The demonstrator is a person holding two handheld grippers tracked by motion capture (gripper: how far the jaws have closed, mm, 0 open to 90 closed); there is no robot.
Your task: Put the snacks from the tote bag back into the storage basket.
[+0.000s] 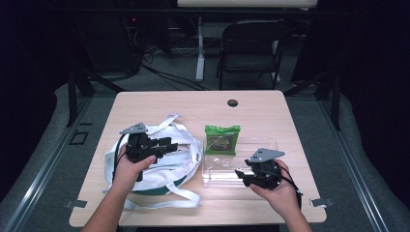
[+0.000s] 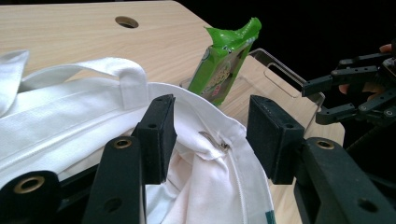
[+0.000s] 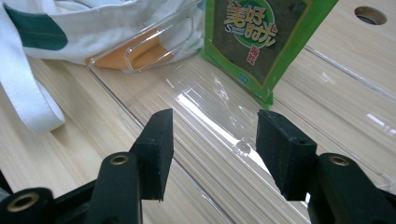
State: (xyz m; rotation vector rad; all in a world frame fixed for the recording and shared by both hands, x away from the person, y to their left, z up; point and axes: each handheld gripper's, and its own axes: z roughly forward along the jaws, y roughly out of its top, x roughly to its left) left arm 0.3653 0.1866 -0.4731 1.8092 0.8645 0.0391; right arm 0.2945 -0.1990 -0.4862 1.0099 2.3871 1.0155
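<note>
A white cloth tote bag (image 1: pixel 186 147) with long straps lies on the left of the wooden table (image 1: pixel 193 104). My left gripper (image 1: pixel 170 145) hovers over it, open. In the left gripper view the left gripper (image 2: pixel 212 119) straddles the bag's rim (image 2: pixel 70 107), with a small metal zip pull (image 2: pixel 215 140) below the gap and untouched. A green snack packet (image 1: pixel 222 139) rests at the far end of a clear plastic tray (image 1: pixel 271 143). My right gripper (image 1: pixel 240 176) stands open over the tray's near end. In the right gripper view the right gripper (image 3: pixel 212 140) is over the tray floor (image 3: pixel 210 107), short of the packet (image 3: pixel 261 42).
A round cable hole (image 1: pixel 233 103) is near the table's far edge. A dark folding chair (image 1: pixel 251 48) stands beyond the table. A bag strap (image 3: pixel 23 93) trails on the wood left of the tray. My right gripper (image 2: pixel 313 100) appears past the tray (image 2: pixel 285 77).
</note>
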